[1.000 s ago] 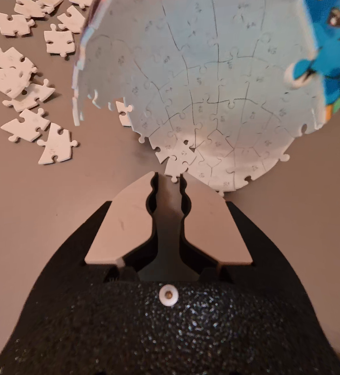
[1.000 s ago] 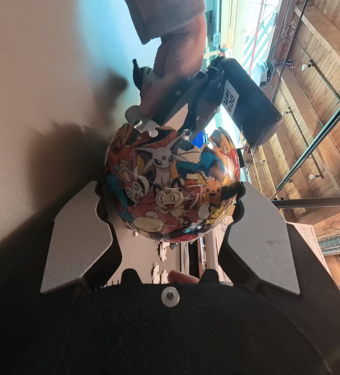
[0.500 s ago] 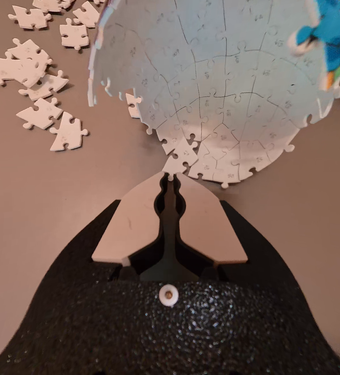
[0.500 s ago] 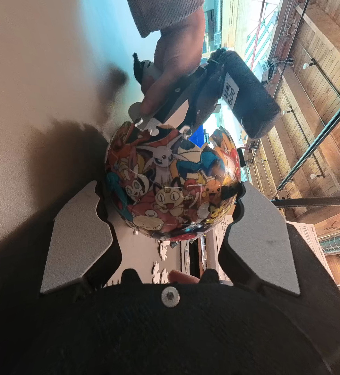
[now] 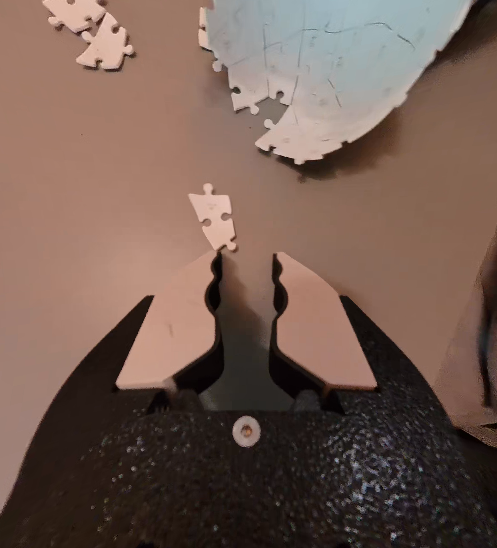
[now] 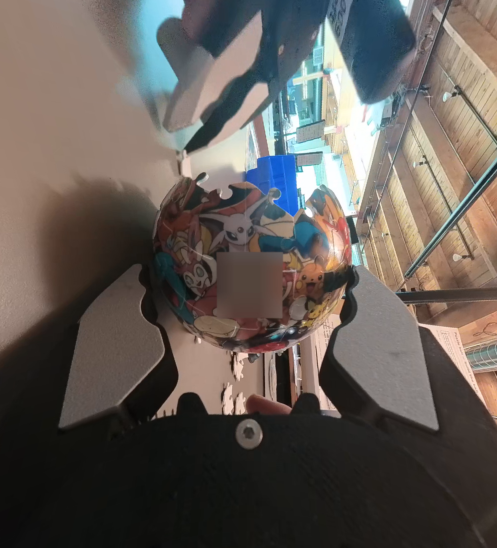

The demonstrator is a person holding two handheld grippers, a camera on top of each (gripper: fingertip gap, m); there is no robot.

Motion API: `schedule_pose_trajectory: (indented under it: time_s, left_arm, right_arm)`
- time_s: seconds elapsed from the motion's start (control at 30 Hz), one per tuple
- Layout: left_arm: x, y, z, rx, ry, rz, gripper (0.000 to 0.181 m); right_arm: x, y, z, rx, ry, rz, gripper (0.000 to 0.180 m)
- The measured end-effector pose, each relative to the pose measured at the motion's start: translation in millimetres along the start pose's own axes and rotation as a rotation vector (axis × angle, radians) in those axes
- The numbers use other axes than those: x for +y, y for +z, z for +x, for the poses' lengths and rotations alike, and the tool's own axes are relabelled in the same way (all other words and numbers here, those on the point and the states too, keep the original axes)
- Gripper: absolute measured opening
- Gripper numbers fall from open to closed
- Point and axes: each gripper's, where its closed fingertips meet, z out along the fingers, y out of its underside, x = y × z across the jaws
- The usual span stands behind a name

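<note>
Left fingers point(image 5: 182, 320) parted behind loose piece point(image 5: 215, 219); right gripper point(image 6: 248, 284) (clamping) around puzzle ball point(image 6: 250, 237).

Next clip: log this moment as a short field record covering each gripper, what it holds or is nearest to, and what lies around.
left gripper: open, empty, over the table
nearest to left: a pair of joined white pieces, just past its left finger, not gripped
right gripper: shut on the puzzle ball, fingers on opposite sides
ball: partly built shell, jagged open rim, colourful cartoon print outside, pale inside
loose pieces: white side up, far left on the table
background: blue bin, wooden walls
</note>
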Motion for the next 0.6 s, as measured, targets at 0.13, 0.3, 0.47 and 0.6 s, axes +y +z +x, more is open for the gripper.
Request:
schedule_pose_trajectory:
  time_s: [0.13,0.3,0.47,0.6]
  left_arm:
    - [0.2,-6.0,-2.7,-0.045,0.010,0.019,0.021]
    - [-7.5,-4.0,-21.5,-0.120,-0.024,0.032,0.017]
    - [-14.4,9.7,-26.4,-0.138,0.100,0.018,0.029]
    - [-17.0,14.4,-24.4,-0.078,0.073,0.022,0.031]
  right_arm:
    - [0.6,-0.3,0.0,0.000,-0.004,-0.003,0.122]
    - [0.6,-0.3,0.1,0.000,-0.010,-0.005,0.122]
    - [0.8,-0.2,0.1,-0.001,-0.005,-0.003,0.122]
    - [0.7,-0.2,0.0,-0.001,-0.005,-0.003,0.122]
